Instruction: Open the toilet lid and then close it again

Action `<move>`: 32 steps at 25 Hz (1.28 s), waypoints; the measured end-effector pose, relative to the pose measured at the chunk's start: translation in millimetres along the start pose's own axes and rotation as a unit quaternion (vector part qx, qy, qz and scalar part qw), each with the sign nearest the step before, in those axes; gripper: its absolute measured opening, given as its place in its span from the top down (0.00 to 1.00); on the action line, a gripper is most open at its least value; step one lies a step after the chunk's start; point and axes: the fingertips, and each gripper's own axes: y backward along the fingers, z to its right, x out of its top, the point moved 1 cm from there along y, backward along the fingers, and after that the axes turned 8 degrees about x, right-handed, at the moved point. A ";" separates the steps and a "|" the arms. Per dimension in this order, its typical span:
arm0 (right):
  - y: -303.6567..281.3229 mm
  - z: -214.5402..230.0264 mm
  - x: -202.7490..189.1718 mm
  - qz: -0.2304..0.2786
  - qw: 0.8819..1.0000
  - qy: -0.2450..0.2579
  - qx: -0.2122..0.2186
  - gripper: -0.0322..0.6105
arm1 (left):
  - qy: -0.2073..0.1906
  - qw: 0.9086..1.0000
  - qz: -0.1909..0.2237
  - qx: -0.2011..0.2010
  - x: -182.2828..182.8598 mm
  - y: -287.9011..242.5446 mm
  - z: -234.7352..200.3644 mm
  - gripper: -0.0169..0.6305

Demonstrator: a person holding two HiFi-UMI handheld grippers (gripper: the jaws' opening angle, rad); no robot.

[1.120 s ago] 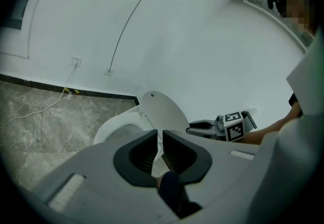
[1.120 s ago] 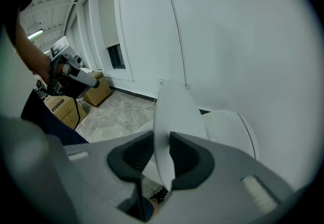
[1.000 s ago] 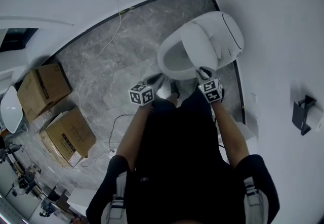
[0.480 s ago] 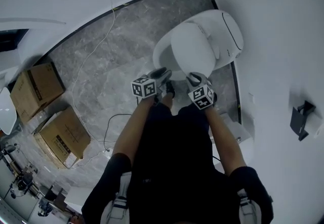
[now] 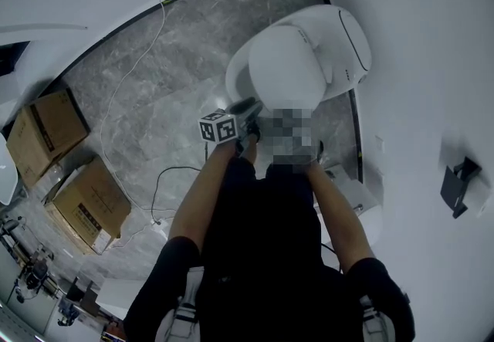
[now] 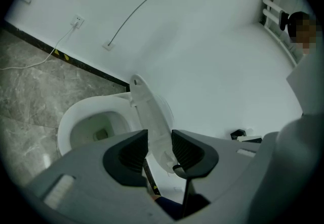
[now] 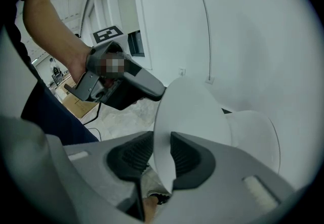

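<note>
White toilet lid (image 5: 285, 74), part-raised; left gripper (image 6: 159, 149) and right gripper (image 7: 161, 154), jaws just widened, each clamped on its edge.

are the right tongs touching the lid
Touching. The right gripper view shows the lid filling the gap of the right tongs, with both pads against it, though the tongs have just been opening slightly.

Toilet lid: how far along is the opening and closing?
Done: opening, apparently; the toilet lid leans lower than a second ago. In hand: the left gripper and right gripper, whose jaws have just been opening, hold its front edge. Remaining: laying it flat over the still-exposed bowl.
</note>
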 end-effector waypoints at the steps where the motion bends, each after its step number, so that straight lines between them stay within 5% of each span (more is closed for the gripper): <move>1: -1.2 0.1 -0.2 0.001 1.000 0.002 0.003 0.77 | 0.007 1.000 0.004 -0.003 -0.5 -0.6 -1.2 0.77; 7: -11.0 -7.1 -4.0 -0.012 1.000 0.013 0.026 0.77 | 0.043 0.999 0.022 -0.023 -2.1 1.5 -0.2 0.77; 15: -29.0 -14.9 -6.9 -0.016 0.998 0.007 0.064 0.77 | -0.031 0.998 0.006 0.057 -7.2 -5.3 -20.9 0.87; 32: -28.4 -24.5 -90.6 -0.050 0.992 -0.052 0.104 0.78 | -0.019 0.983 -0.002 0.180 -36.3 0.1 -96.8 0.78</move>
